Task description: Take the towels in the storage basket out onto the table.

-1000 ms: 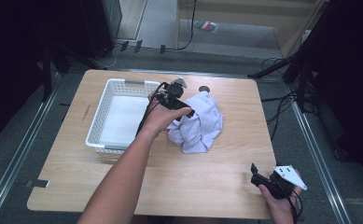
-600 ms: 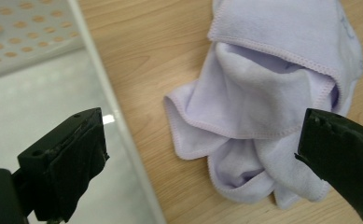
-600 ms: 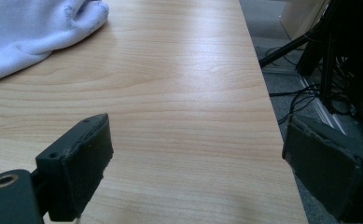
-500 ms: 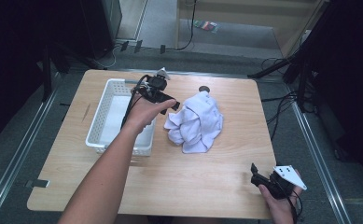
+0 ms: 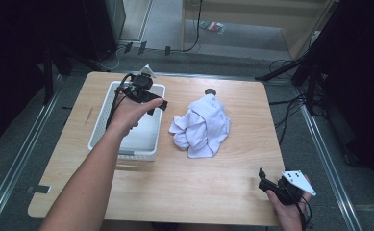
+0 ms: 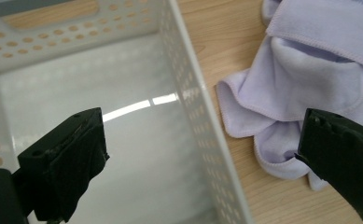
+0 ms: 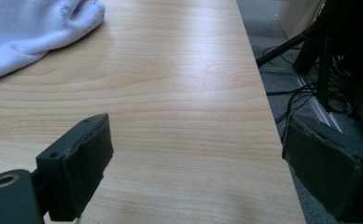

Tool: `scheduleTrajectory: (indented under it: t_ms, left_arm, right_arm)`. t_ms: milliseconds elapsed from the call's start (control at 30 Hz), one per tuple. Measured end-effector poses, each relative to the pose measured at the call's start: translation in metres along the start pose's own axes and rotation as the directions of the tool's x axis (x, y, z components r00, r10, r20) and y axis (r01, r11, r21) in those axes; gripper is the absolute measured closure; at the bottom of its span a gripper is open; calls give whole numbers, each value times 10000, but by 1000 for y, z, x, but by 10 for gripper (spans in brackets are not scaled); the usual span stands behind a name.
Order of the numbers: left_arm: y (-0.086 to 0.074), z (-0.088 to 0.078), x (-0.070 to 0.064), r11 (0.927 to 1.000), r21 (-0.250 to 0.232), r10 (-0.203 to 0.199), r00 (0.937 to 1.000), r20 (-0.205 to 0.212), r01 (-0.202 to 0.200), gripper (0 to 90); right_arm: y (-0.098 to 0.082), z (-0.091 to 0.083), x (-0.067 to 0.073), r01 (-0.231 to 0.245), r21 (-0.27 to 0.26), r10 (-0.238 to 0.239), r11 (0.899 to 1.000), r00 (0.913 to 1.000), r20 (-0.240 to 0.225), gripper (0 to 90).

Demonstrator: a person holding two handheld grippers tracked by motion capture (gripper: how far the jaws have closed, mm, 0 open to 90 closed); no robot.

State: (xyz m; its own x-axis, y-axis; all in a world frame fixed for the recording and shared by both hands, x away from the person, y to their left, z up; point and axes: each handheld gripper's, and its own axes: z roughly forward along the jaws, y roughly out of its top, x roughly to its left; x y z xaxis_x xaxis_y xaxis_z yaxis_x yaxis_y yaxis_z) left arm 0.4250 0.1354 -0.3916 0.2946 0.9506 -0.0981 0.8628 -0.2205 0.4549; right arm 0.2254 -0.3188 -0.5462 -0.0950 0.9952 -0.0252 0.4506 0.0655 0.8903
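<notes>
A crumpled white cloth lies at the middle of the wooden table. To its left stands a white perforated basket with nothing in it. My left gripper hovers open above the basket's right part. In the left gripper view its jaws straddle the basket's right wall, with the cloth just beyond; nothing is between them. My right gripper rests open near the front right corner, and in its own view it faces bare table, with the cloth far off.
A small dark round object sits on the table behind the cloth. The table's right edge runs close beside my right gripper, with cables and stand legs on the floor beyond it.
My left gripper has moved left, from above the cloth to above the basket. The cloth stays on the table. My right gripper has not moved.
</notes>
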Motion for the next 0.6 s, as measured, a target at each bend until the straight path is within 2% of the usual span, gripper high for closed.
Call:
scheduleTrajectory:
  t_ms: [100,367,433,567,600]
  left_arm:
    - [-5,-1,11,9997,3,-237,9996,-132,237,14]
    - [-17,-3,31,9988,57,-477,9985,-263,478,14]
    - [-22,-4,40,9975,32,-698,9971,-317,699,15]
    - [-30,-6,51,9970,136,-750,9965,-372,756,14]
    - [-35,-7,58,9960,107,-886,9951,-447,892,15]
  right_arm:
    - [0,0,0,4,3,-4,10000,10000,4,86]
    - [0,0,-1,-77,33,77,10000,10000,9,86]
    - [0,0,0,-81,44,81,10000,10000,27,86]
    - [0,0,0,-76,42,76,10000,10000,53,87]
    - [0,0,-1,-102,35,102,9999,9999,68,87]
